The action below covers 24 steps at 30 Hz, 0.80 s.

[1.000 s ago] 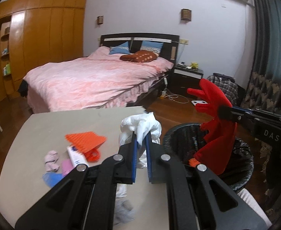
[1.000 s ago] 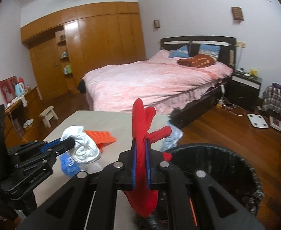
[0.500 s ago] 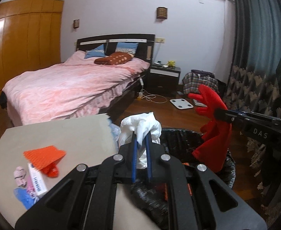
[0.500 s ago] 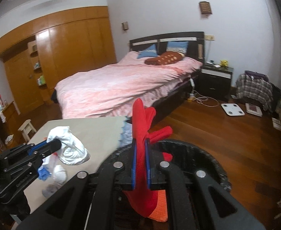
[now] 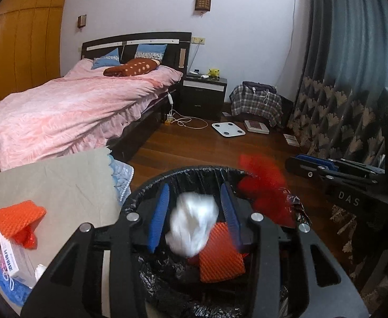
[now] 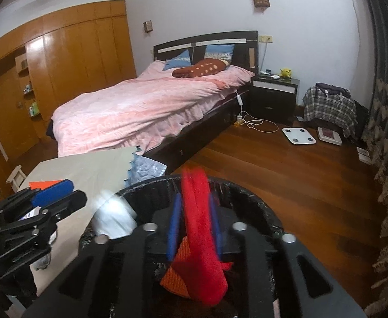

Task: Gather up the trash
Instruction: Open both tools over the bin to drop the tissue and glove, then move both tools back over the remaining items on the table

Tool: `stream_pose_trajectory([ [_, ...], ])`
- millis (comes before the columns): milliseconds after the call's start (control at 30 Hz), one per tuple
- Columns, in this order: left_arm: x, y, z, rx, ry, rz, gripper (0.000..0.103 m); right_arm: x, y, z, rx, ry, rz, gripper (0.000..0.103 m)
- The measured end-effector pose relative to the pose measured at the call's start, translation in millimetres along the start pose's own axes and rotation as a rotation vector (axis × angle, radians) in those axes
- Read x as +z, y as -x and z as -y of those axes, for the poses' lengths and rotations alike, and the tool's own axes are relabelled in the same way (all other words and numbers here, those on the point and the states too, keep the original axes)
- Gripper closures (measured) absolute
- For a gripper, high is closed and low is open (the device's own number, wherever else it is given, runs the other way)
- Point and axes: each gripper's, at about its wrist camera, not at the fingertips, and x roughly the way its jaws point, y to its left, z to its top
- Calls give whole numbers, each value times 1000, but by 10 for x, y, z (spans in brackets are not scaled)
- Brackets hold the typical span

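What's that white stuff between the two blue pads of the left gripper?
A crumpled white wad, blurred, above the black-lined trash bin. The left gripper has just been opening its jaws and neither pad touches it. The left wrist view shows it.

The scene is seen from two fisheye cameras, each looking forward and downward along a gripper's fingers. Both are held close above the black-lined bin (image 5: 141,193), whose rim fills the lower frame. Behind it, the bed (image 5: 61,111), the nightstand (image 6: 273,98) and the wooden floor are shared. Each view catches the other gripper at its edge.
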Motion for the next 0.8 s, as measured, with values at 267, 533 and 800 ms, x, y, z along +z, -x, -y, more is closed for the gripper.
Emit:
stream_pose_trajectory([
  [267, -107, 182, -251, 70, 34, 6, 38, 6, 78, -141, 16, 19, 33, 24],
  [533, -173, 630, -613, 198, 87, 43, 15, -6, 133, -556, 104, 17, 61, 6],
  [800, -403, 1129, -1080, 345, 146, 49, 13, -73, 127, -1139, 196, 94, 68, 6],
])
